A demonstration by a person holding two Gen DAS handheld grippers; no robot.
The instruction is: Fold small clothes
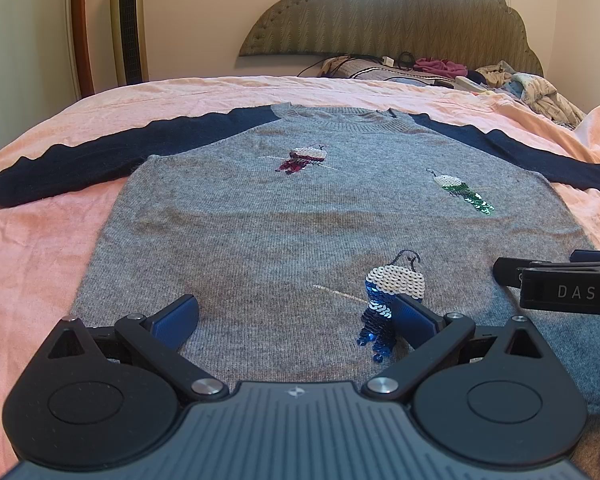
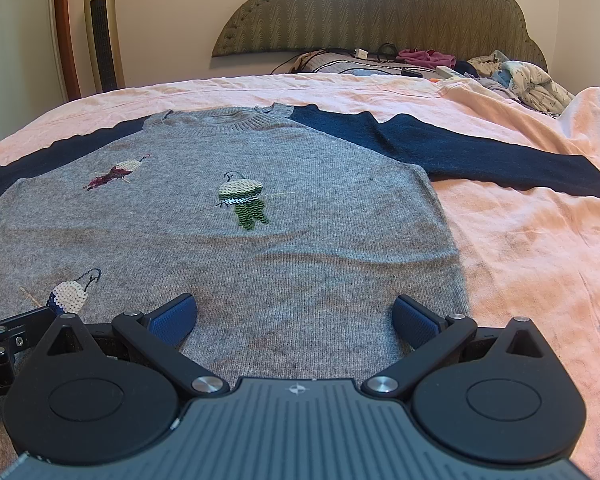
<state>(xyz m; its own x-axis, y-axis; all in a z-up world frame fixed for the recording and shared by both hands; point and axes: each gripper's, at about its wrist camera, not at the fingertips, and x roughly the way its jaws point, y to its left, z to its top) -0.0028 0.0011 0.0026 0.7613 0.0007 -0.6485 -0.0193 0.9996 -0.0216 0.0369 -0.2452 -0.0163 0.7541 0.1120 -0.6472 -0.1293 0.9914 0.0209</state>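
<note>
Left wrist view: grey sweater with navy sleeves spread flat mid-frame on pink bedspread; left gripper low in frame, fingers wide apart above hem, holding nothing. Right wrist view: same sweater filling centre and left; right gripper at bottom, likewise spread apart, empty, above hem near right edge.

The left black two-finger gripper carries blue ribbed pads on its fingers, silver pivot screws and a grey grooved base with a small star mark. The right black two-finger gripper matches it; white letters "DAS" mark its side in the left wrist view.
</note>
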